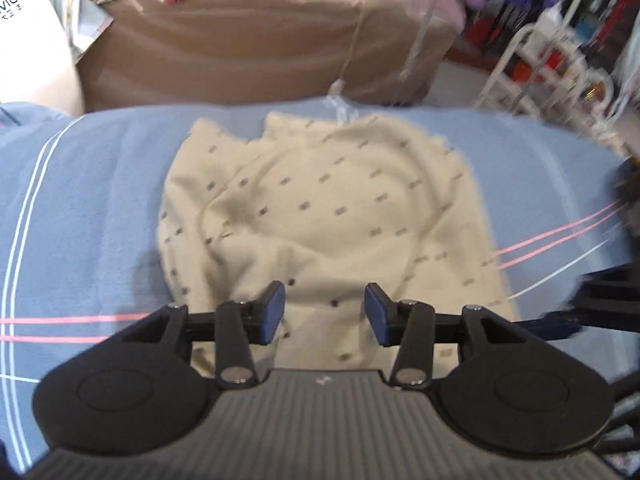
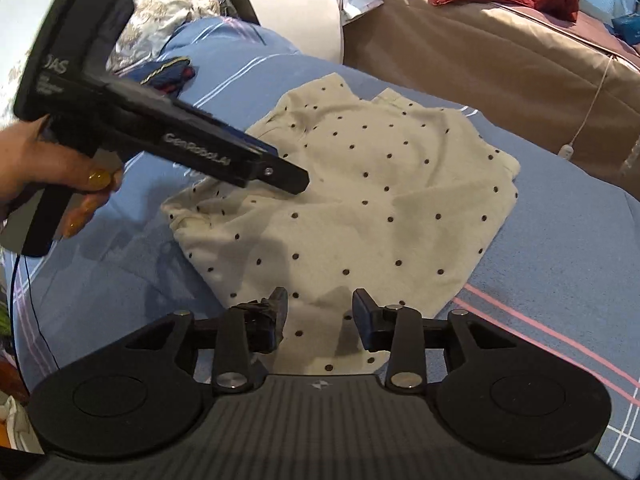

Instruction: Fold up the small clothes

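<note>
With cream dotted garment [image 2: 360,208] lying rumpled on blue sheet [image 2: 560,240], both left gripper [image 1: 325,314] & right gripper [image 2: 320,316] apart, empty over near hem: recommend smoothing creases, gripping corners evenly.

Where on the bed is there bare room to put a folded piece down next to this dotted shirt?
Bare blue sheet lies right of the dotted shirt, between it and the brown sofa. Left of the shirt is crowded: the left gripper hovers there, with a blue garment beyond.
</note>
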A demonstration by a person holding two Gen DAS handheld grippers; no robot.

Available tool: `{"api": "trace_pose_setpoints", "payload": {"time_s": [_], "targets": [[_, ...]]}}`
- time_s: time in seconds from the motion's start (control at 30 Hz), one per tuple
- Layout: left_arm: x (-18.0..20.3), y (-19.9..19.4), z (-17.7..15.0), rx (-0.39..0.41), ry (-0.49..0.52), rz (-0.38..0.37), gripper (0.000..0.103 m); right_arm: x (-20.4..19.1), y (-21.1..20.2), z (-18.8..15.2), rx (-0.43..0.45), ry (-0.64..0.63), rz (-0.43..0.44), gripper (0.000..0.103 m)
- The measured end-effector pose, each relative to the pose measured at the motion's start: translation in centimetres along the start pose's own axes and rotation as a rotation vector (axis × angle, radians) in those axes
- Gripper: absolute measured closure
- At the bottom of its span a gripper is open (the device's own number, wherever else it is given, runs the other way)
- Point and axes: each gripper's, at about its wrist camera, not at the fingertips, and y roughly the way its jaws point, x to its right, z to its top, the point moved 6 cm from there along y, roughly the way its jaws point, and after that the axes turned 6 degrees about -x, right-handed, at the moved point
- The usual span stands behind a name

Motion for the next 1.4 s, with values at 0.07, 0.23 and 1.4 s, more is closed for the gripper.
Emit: {"api": "trace_pose_setpoints", "payload": {"time_s": [0.07, 0.23, 1.4], "targets": [[-1.1, 1.1, -0.6, -0.016, -0.017, 0.013, 0.057, -0.2, 1.0, -1.2, -0.034, -0.017, -0.034, 0.013], [-2.1, -1.2, -1.6, 0.038, -0.082, -0.008, 0.045, 0.2, 1.1, -3.0, -0.051, -0.005, -0.058, 0.001], [-4.3, 2.1, -10.0, 0.248, -1.017, -0.533, 0.03, 14.3, 0.7, -1.3, 0.259, 0.763, 0.265, 0.0]]}}
